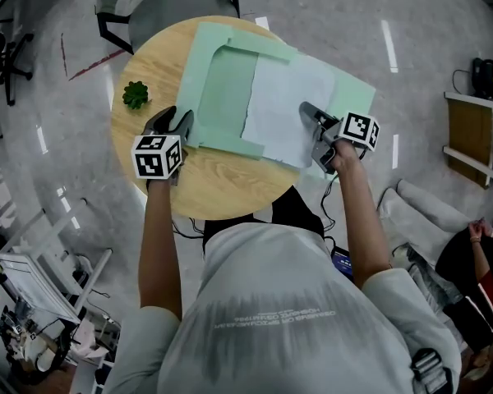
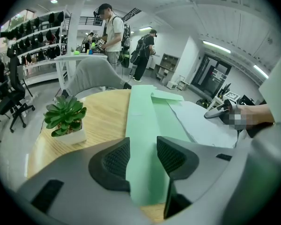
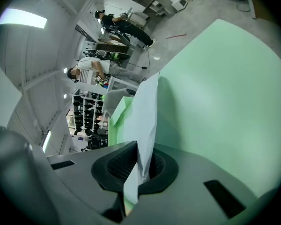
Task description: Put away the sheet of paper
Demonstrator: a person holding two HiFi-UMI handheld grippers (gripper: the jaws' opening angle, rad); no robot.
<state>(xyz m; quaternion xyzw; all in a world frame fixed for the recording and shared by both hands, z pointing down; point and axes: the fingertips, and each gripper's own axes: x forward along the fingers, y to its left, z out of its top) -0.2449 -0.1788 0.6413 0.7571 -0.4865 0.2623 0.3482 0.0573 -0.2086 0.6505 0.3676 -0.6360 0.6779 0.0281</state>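
right gripper (image 3: 140, 165) clamped on paper's (image 1: 283, 105) right edge | left gripper (image 2: 138, 158) jaws apart over folder's (image 1: 222, 89) near-left edge, gripping nothing | paper lies on green folder's right half | folder on table (image 1: 222, 179) | plant (image 1: 135, 94) far left

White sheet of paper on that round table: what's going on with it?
A person works two handheld grippers. The right gripper pinches the white sheet of paper, which lies on a light green folder on the round wooden table. The left gripper, jaws apart, sits at the folder's left edge.
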